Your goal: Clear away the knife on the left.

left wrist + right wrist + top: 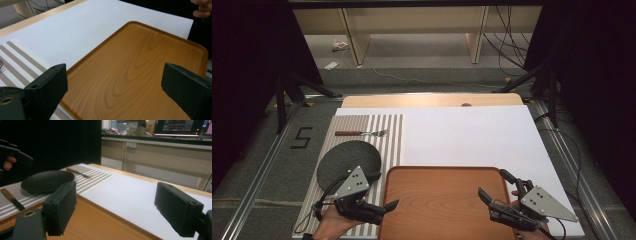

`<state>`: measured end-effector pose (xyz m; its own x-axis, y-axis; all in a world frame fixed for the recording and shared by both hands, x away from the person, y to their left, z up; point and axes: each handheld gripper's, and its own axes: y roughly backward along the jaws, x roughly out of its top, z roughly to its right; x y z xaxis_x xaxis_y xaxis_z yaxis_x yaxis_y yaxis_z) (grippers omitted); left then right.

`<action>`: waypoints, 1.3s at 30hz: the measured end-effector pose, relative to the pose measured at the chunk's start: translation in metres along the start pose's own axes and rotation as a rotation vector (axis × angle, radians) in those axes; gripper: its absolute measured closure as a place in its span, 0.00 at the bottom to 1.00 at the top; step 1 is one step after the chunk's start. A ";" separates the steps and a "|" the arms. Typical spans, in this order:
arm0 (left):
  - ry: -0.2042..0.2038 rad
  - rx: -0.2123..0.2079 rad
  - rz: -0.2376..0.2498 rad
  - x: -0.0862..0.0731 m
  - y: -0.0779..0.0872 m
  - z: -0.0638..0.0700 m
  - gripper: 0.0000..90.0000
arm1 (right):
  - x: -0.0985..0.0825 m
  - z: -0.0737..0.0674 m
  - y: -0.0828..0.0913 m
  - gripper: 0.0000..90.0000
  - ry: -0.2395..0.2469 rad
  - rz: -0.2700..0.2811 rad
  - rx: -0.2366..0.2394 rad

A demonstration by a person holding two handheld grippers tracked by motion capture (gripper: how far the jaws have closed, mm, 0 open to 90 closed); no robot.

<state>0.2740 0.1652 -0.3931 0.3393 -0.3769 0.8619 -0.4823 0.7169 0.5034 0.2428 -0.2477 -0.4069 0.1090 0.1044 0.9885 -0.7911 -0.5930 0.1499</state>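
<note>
A wooden tray (442, 200) lies at the table's near edge between my two grippers. My left gripper (384, 190) is open at the tray's left rim, with the tray (130, 75) under its spread jaws. My right gripper (493, 183) is open at the tray's right rim, nothing between its fingers. Left of the tray, a black plate (344, 160) rests on a striped placemat (387, 130), with a wooden-handled fork (362, 133) beyond it. In the right gripper view, a knife (12, 198) lies on the placemat beside the plate (47, 181).
A white sheet (472, 140) covers most of the tabletop behind the tray. Past the table's far edge stand a wooden shelf frame (412, 30) and loose cables (507, 45) on the floor. Metal rails run along both sides of the table.
</note>
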 end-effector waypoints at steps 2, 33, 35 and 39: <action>-0.009 -0.002 -0.016 0.000 0.002 0.000 0.07 | 0.000 0.000 0.000 0.21 -0.004 -0.001 0.000; -0.045 0.074 -0.307 -0.042 0.039 -0.035 0.11 | 0.000 0.000 0.000 0.21 -0.005 -0.002 0.005; -0.051 0.071 -0.337 -0.046 0.037 -0.037 0.11 | -0.001 0.000 0.000 0.21 -0.004 -0.005 0.002; -0.068 0.070 -0.388 -0.054 0.035 -0.040 0.12 | -0.001 -0.001 -0.001 0.21 -0.003 -0.008 0.003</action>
<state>0.2713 0.2344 -0.4243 0.4539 -0.6513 0.6081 -0.3836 0.4731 0.7931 0.2431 -0.2466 -0.4076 0.1172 0.1068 0.9873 -0.7882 -0.5948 0.1579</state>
